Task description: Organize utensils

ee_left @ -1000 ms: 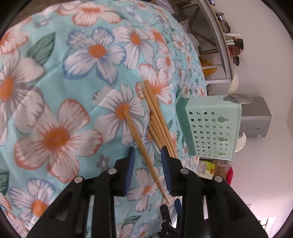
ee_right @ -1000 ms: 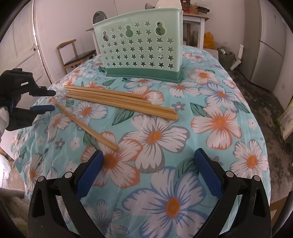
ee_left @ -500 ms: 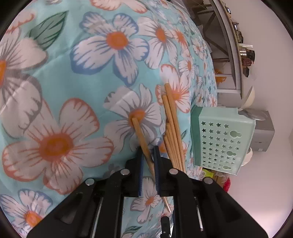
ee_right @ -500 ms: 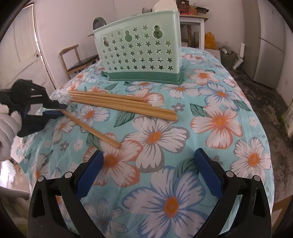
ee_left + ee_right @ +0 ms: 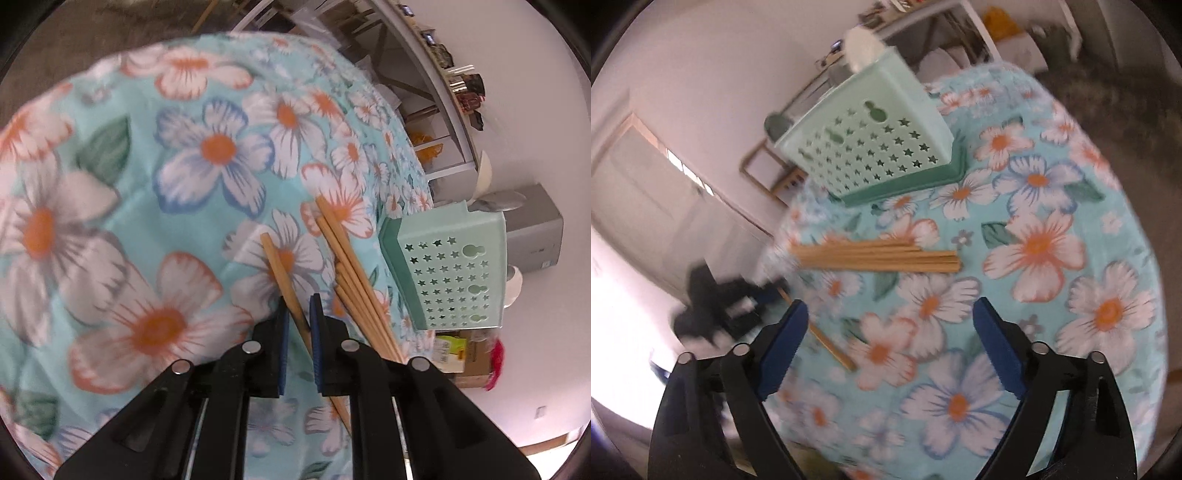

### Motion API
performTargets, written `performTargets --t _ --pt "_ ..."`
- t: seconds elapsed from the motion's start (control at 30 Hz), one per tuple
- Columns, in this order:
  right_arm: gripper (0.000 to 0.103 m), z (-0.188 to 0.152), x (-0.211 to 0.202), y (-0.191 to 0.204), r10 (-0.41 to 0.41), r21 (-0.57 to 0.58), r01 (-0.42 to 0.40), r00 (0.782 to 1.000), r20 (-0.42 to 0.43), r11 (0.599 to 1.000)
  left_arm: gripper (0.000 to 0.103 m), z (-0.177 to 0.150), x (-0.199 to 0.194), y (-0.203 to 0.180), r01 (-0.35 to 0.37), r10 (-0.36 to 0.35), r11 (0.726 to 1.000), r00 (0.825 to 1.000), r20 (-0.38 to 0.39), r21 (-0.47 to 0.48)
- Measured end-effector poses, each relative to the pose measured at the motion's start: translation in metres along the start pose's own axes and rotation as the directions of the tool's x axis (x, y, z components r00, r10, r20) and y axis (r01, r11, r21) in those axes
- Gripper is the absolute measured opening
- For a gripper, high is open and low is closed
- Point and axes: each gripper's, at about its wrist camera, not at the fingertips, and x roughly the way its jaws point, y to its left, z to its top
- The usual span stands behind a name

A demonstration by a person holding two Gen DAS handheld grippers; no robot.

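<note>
left hand-held gripper point(image 5: 297, 325) clenched on lone chopstick point(image 5: 282, 275), near counter point(image 5: 110, 221) edge | light, stiff, slippery; probably gripped off-centre | right hand-held gripper point(image 5: 890, 347) closing, empty

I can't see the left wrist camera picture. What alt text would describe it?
The left gripper is shut on a single wooden chopstick lying on a flowered turquoise tablecloth. To its right lies a bundle of chopsticks, and beyond them stands a mint-green holder with star-shaped holes.
</note>
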Motion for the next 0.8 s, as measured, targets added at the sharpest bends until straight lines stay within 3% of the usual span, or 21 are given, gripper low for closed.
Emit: performTargets --t 0.1,0.23,0.6,0.8 --pt "0.066 0.007 0.014 -0.022 0.103 0.203 -0.094 0.994 -0.032 0.975 0.011 -0.001 -0.003 -0.001 -0.019 0.018 0.999 1.000 0.021 0.049" --pt "0.054 0.012 0.034 -0.049 0.155 0.409 -0.121 0.987 -0.050 0.904 0.012 -0.003 -0.001 -0.008 -0.040 0.036 0.993 0.999 0.038 0.112" --pt "0.037 0.029 0.061 -0.058 0.127 0.570 -0.098 0.992 -0.011 0.816 0.012 -0.004 0.003 -0.009 -0.033 0.027 0.988 0.999 0.039 0.150" --pt "0.028 0.028 0.062 -0.061 0.108 0.596 -0.086 0.994 0.000 0.798 0.012 -0.003 0.003 -0.008 -0.026 0.021 0.988 0.999 0.034 0.149"
